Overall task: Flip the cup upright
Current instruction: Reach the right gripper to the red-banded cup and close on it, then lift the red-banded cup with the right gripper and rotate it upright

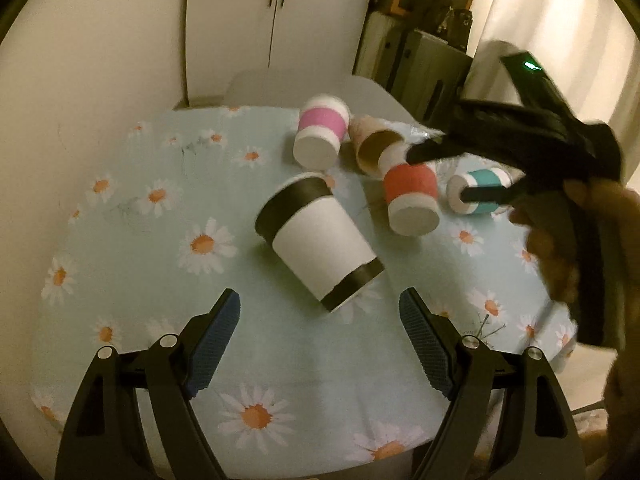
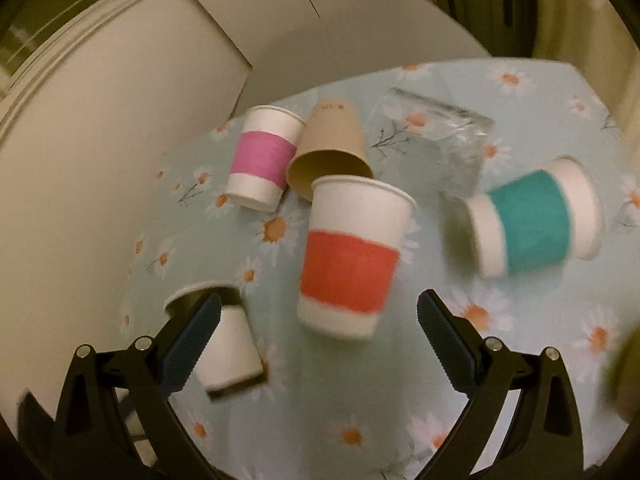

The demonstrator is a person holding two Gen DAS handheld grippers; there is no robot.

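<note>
Several paper cups lie on their sides on the daisy tablecloth. A white cup with black bands lies just ahead of my open, empty left gripper; in the right wrist view it shows at lower left. A red-banded cup lies just ahead of my open, empty right gripper. In the left wrist view the right gripper hovers over the red-banded cup. A teal-banded cup, a pink-banded cup and a brown cup lie nearby.
A clear plastic wrapper lies at the far side of the table. White cabinet doors and a wall stand behind the table. Boxes and dark gear sit at back right. The cloth edge drops off at the right.
</note>
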